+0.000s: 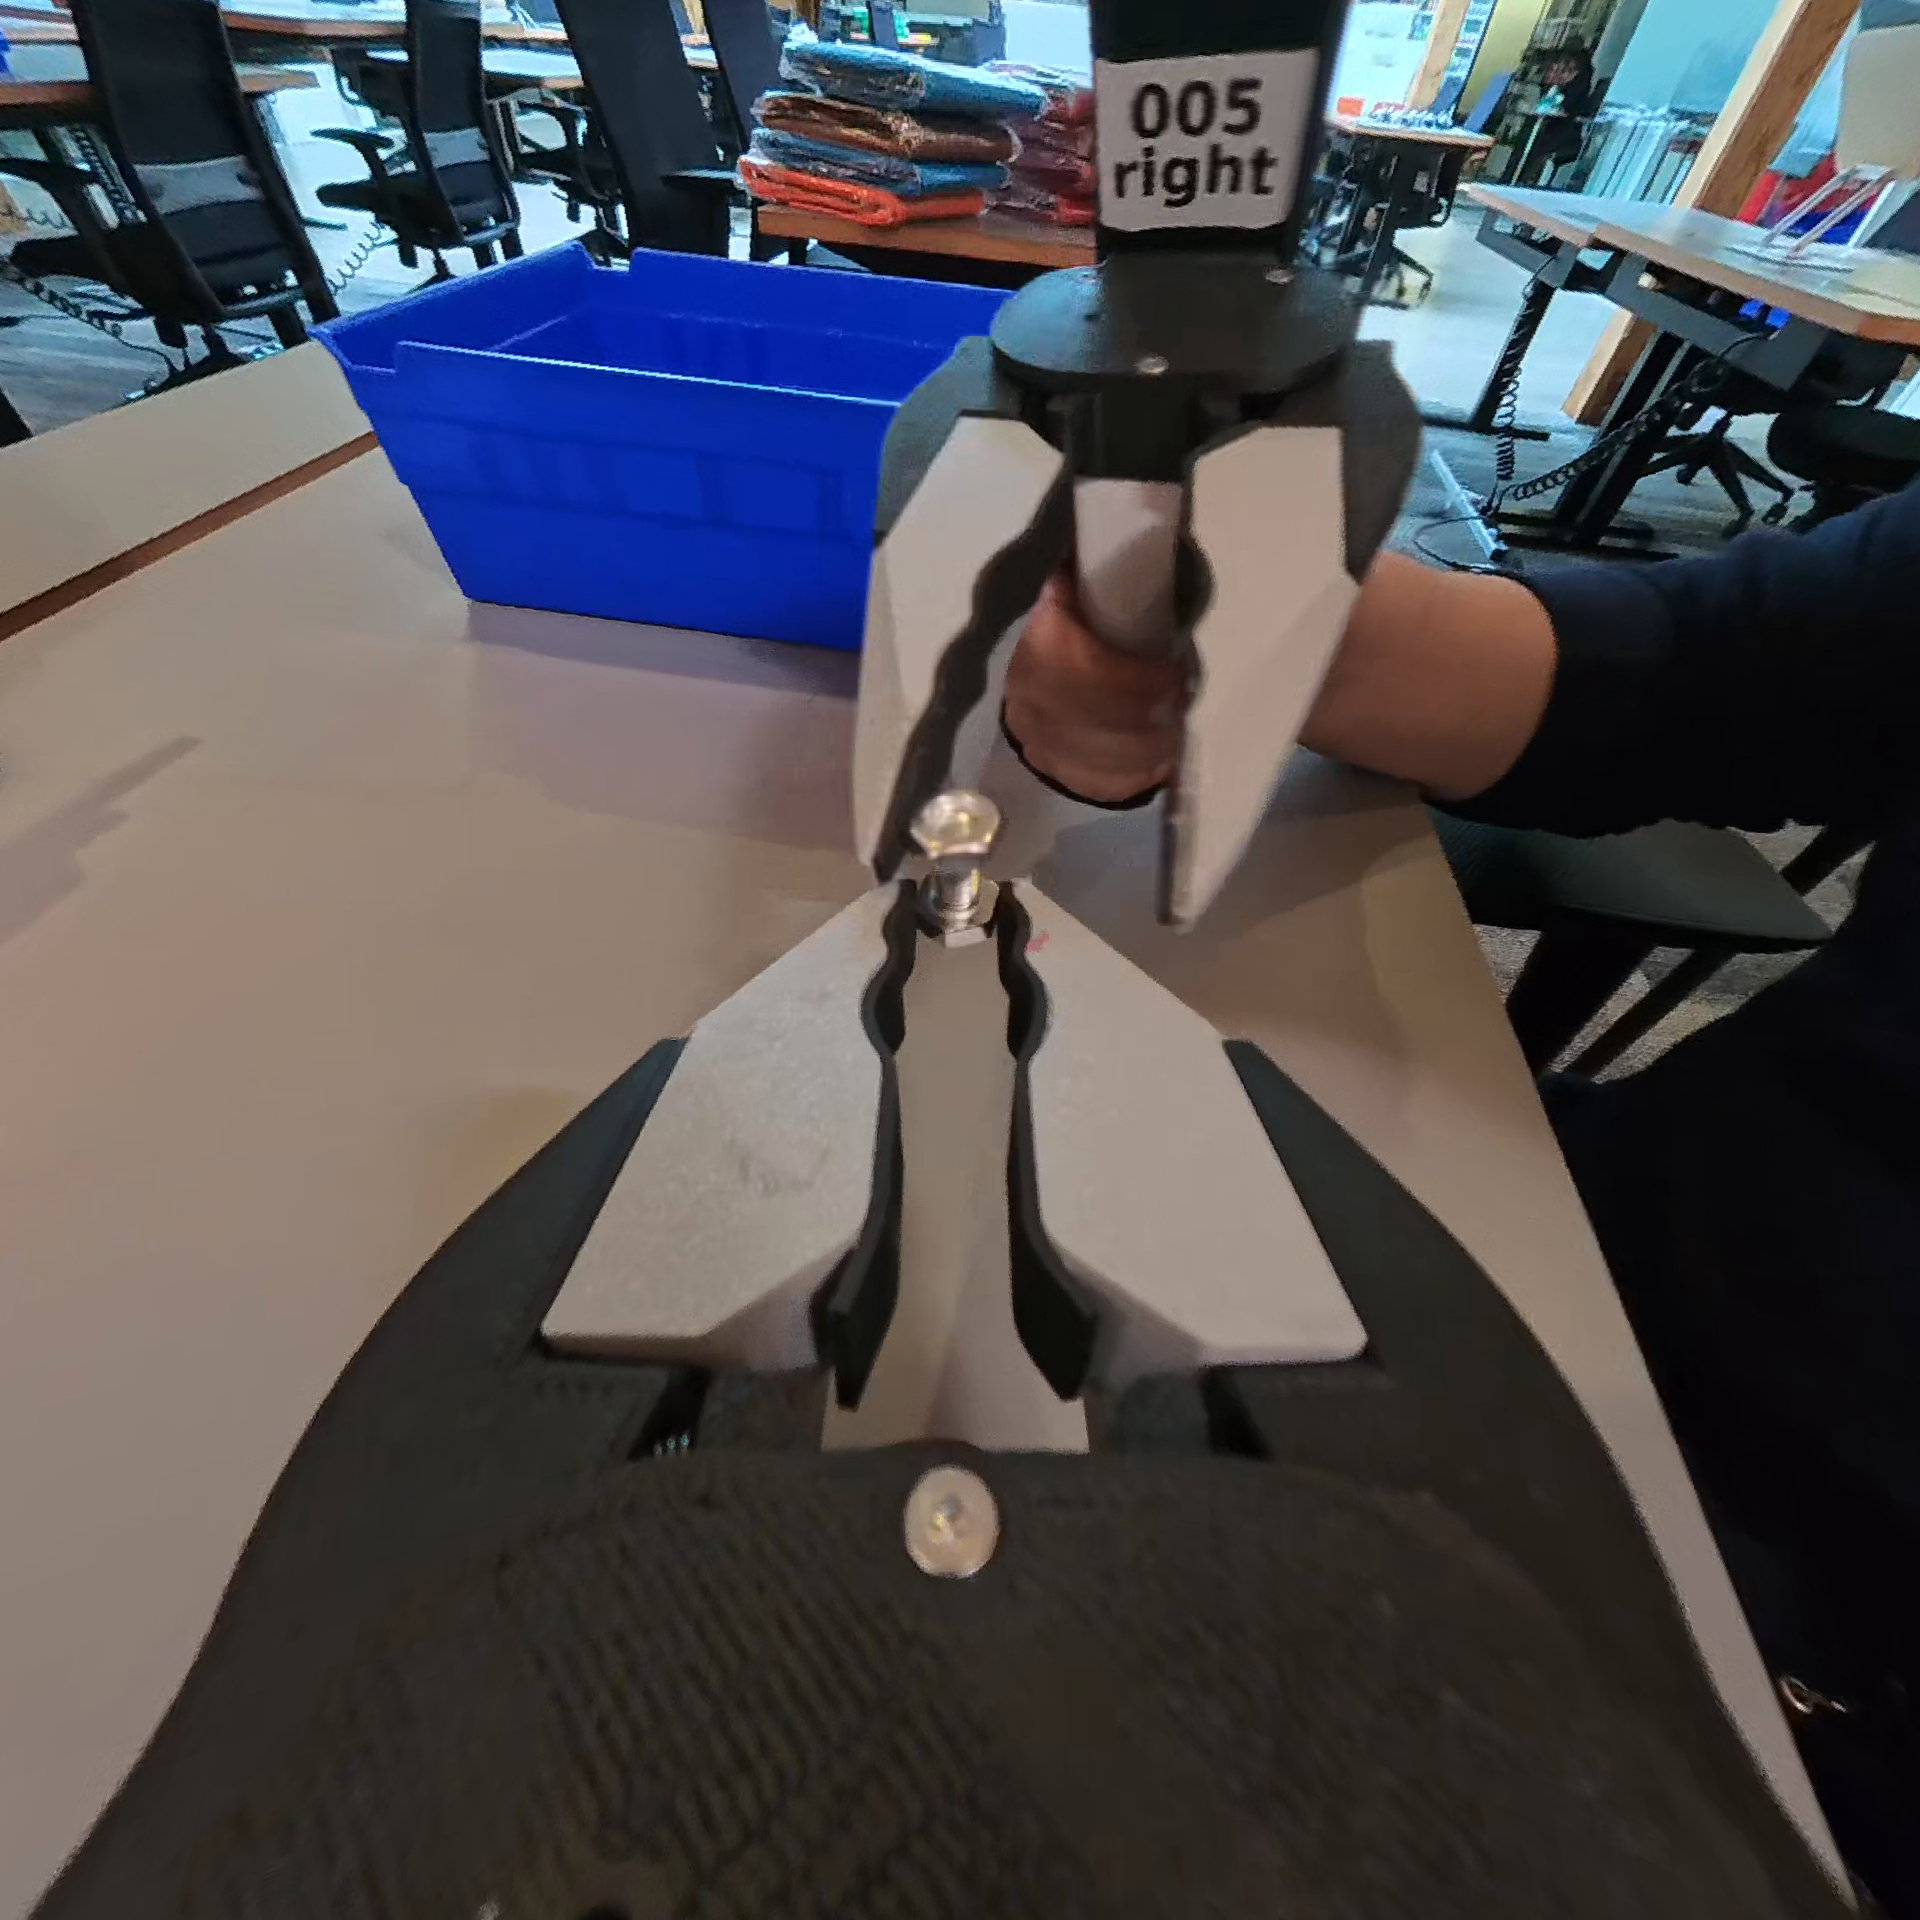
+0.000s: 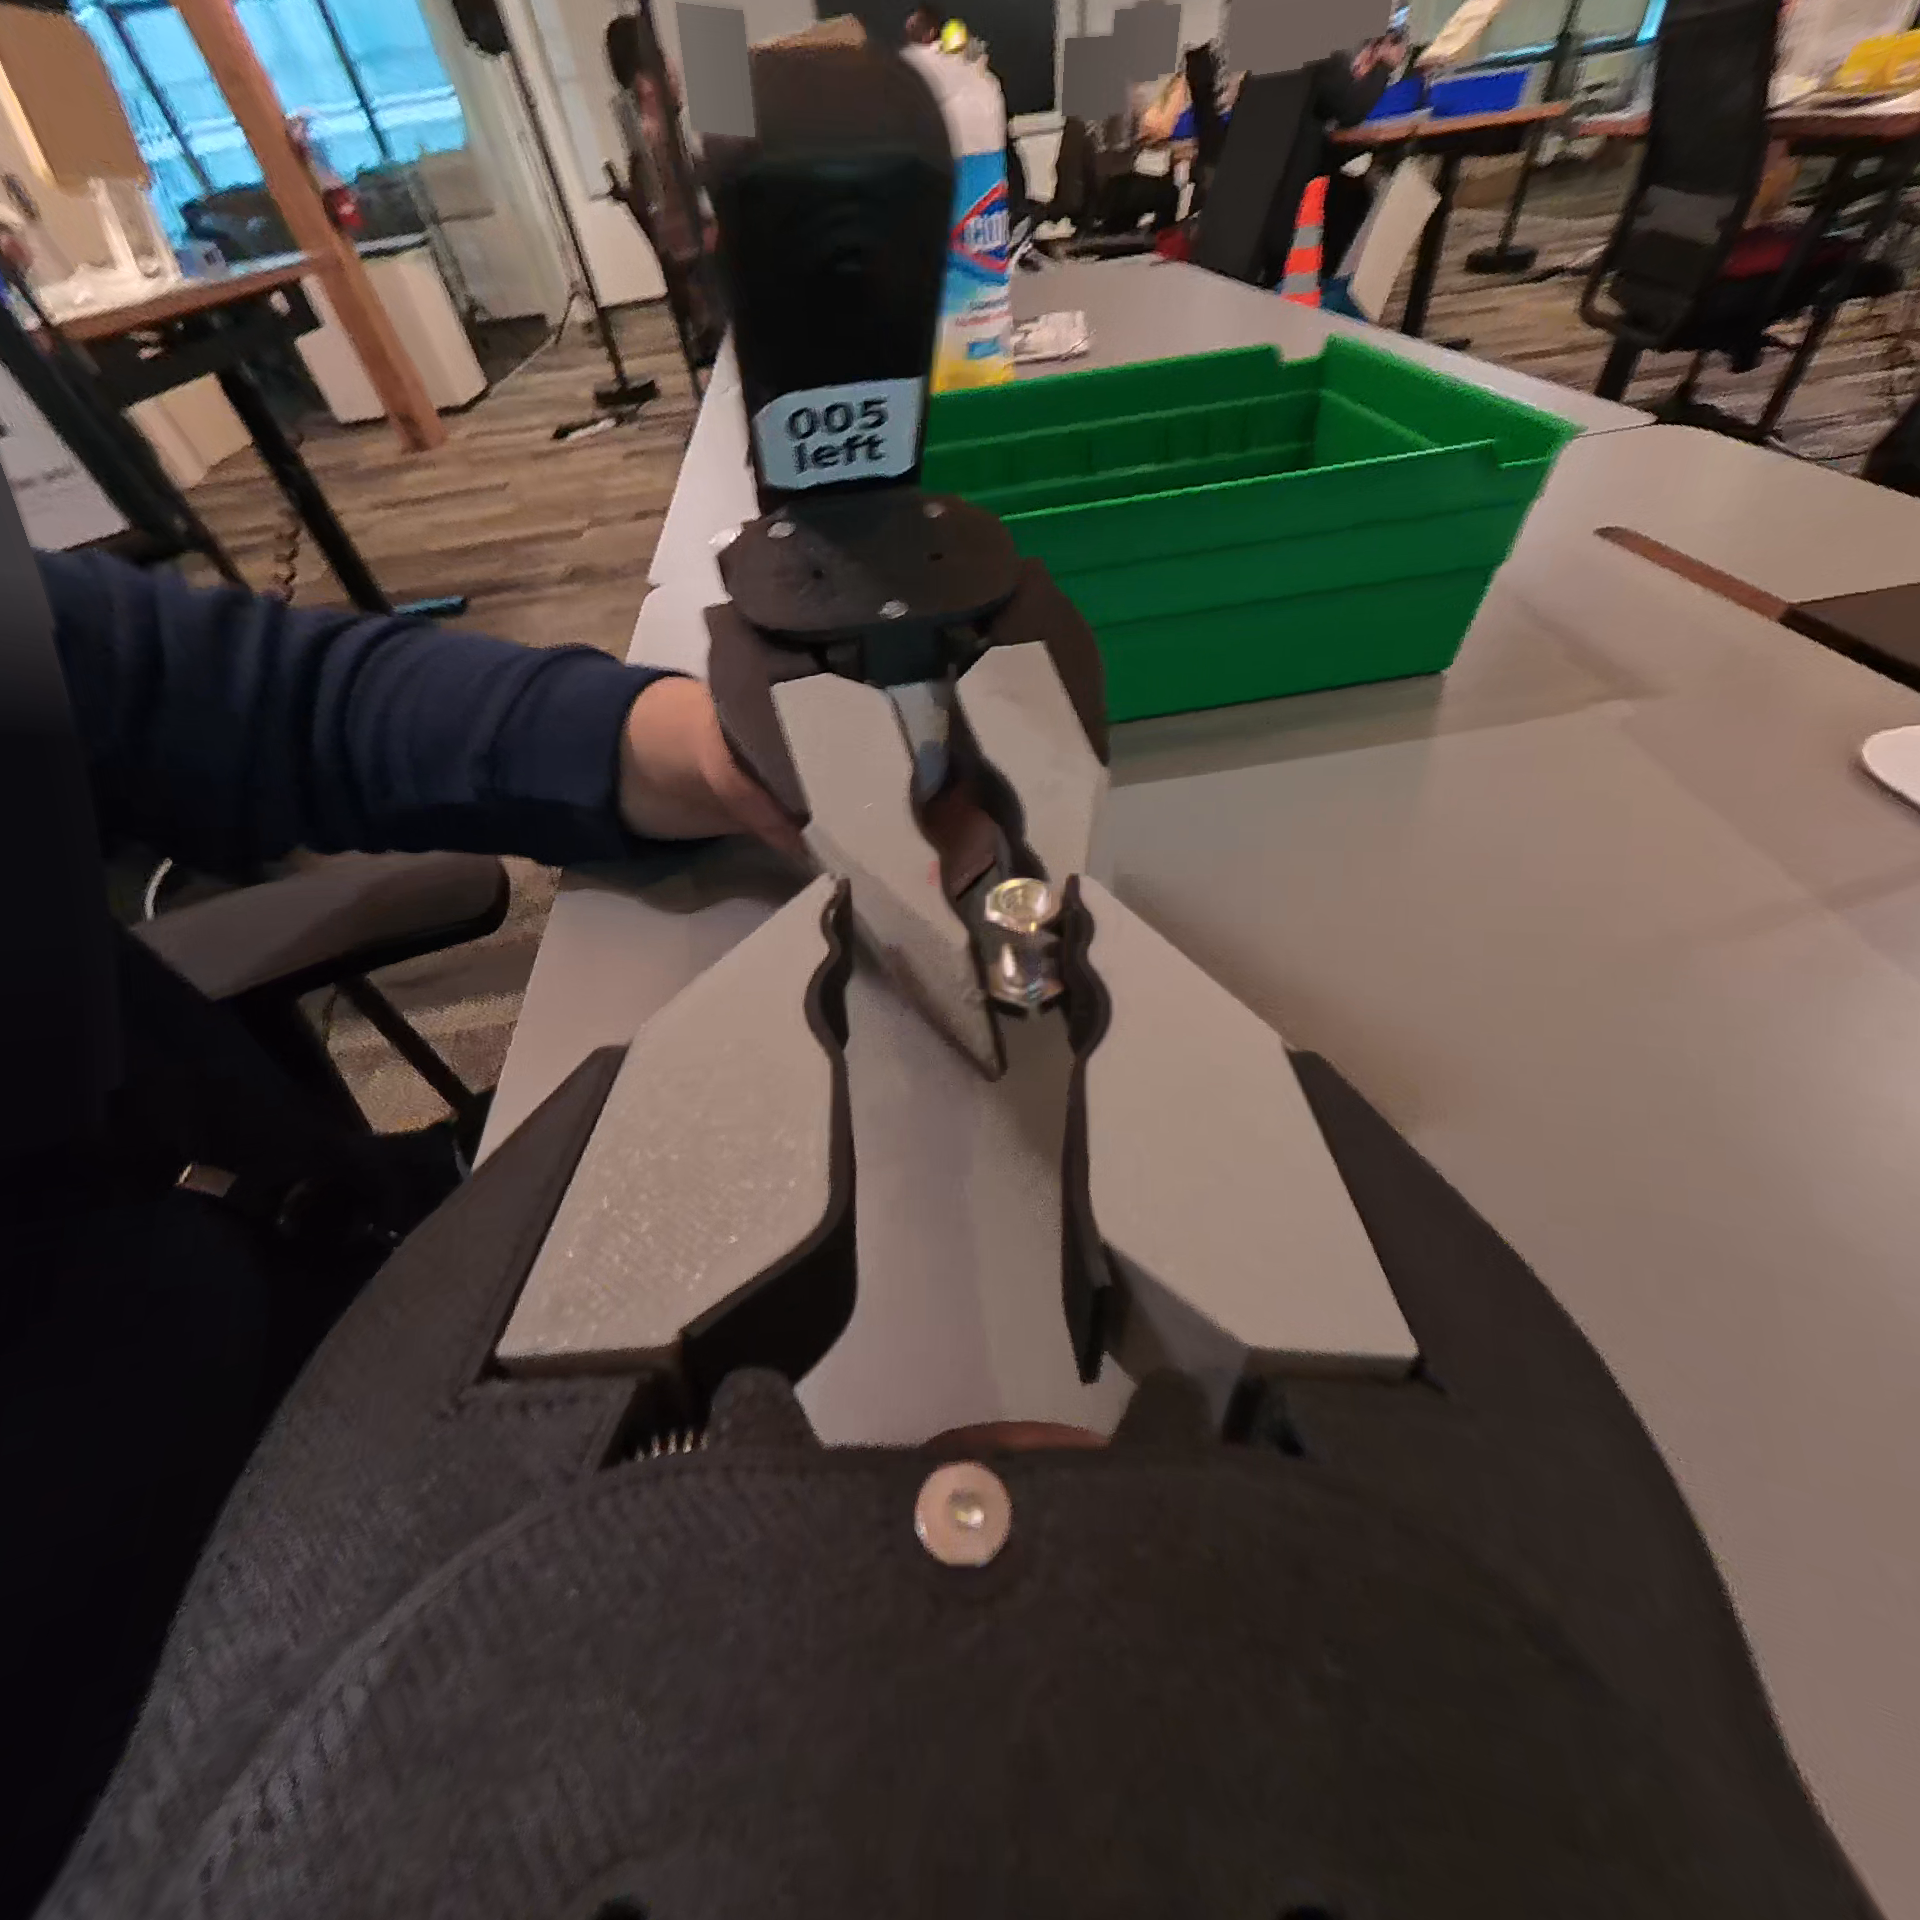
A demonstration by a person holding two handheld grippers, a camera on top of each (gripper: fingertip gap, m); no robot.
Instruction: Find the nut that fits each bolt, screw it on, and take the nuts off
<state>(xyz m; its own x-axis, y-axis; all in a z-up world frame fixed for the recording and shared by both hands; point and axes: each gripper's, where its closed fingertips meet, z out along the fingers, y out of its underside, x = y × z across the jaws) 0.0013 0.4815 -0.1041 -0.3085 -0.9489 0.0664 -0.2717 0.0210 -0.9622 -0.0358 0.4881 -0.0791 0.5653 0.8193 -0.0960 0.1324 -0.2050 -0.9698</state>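
Gripping the nut at its very fingertips, the left gripper holds the assembly above the grey table in the left wrist view; the bolt stands upright out of the nut, its hex head uppermost. The right gripper hangs from above with its fingers spread, one pad beside the bolt head, the other well clear. A blue bin sits behind.

In the right wrist view, the right gripper is confirmed spread, with the bolt lying against its right-hand pad only and the left gripper pinching the nut between them. A green bin stands beyond.

Assessment: the head is not yet seized. To turn cleanly, the right gripper should centre on the hex flats, close squarely, and rotate along the bolt's axis while the left holds firm; an off-centre bite risks slipping.
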